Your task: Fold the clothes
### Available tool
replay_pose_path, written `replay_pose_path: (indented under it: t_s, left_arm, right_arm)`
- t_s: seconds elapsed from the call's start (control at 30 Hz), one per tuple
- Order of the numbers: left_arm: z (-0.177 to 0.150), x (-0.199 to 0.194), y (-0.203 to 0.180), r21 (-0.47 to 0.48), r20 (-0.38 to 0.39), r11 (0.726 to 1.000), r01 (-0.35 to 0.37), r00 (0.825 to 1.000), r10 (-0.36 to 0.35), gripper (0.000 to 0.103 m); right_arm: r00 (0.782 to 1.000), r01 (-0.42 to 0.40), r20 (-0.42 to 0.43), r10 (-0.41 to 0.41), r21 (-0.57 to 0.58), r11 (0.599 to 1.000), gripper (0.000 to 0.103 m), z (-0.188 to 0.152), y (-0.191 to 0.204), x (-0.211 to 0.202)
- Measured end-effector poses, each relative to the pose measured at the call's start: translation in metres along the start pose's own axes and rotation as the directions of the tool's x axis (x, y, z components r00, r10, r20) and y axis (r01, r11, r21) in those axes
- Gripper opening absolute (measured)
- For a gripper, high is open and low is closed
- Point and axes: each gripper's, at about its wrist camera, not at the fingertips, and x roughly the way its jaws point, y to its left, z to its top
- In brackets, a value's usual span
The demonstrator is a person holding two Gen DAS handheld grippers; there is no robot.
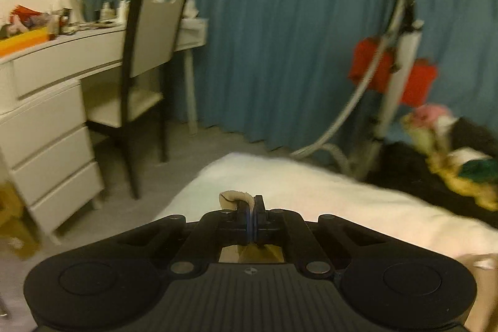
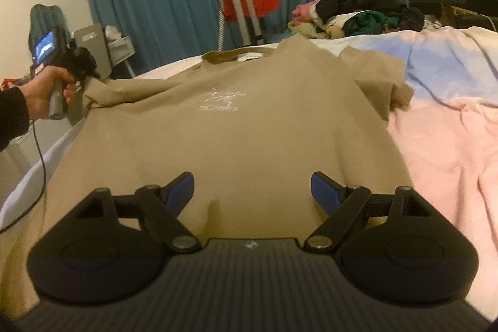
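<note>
Apparently left gripper (image 1: 251, 204) pinches tan shirt (image 2: 236, 126); right gripper (image 2: 252, 192) gapes.

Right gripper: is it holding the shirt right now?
No. The right gripper is wide open, empty, above the tan shirt.

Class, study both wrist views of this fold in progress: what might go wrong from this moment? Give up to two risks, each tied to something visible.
1. The left gripper pinches only a small bit of the tan T-shirt's left sleeve; the cloth may slip out if pulled.
2. The right gripper hovers open over the hem, holding nothing, so a pull on the sleeve may drag the whole shirt across the pink bedsheet and wrinkle it.
</note>
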Motion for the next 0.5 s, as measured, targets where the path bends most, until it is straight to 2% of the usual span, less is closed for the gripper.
replay_pose_path:
  t_s: [0.07, 0.13, 0.2, 0.23, 0.33, 0.5]
  left_arm:
    - [-0.008, 0.016, -0.006, 0.014, -0.048, 0.999, -0.030, 0.998, 0.030, 0.012]
    - [-0.020, 0.018, -0.008, 0.038, -0.059, 0.999, -0.020, 0.998, 0.022, 0.043]
    - [-0.028, 0.008, -0.009, 0.052, -0.033, 0.999, 0.011, 0.999, -0.010, 0.061]
    - [-0.032, 0.000, -0.008, 0.049, -0.019, 0.998, 0.029, 0.999, -0.028, 0.066]
    - [-0.042, -0.028, 0.002, 0.035, 0.018, 0.995, 0.091, 0.996, -0.091, 0.070]
    - [-0.065, -0.085, 0.035, -0.009, 0.031, 0.983, 0.186, 0.982, -0.185, 0.070]
  right_arm:
    - [1.000, 0.020, 0.010, -0.020, -0.008, 1.000, 0.084, 0.000, -0.001, 0.003]
    - [0.999, 0.033, 0.014, -0.033, -0.008, 0.999, 0.084, 0.001, -0.004, 0.005]
    - [0.999, 0.038, 0.016, -0.038, -0.002, 0.999, 0.084, 0.001, -0.007, 0.006]
    - [0.999, 0.038, 0.016, -0.038, 0.003, 0.999, 0.084, 0.002, -0.008, 0.006]
    - [0.999, 0.033, 0.012, -0.033, 0.017, 0.999, 0.084, 0.003, -0.011, 0.006]
    - [0.999, 0.024, 0.025, -0.025, 0.028, 0.999, 0.084, 0.003, -0.011, -0.003]
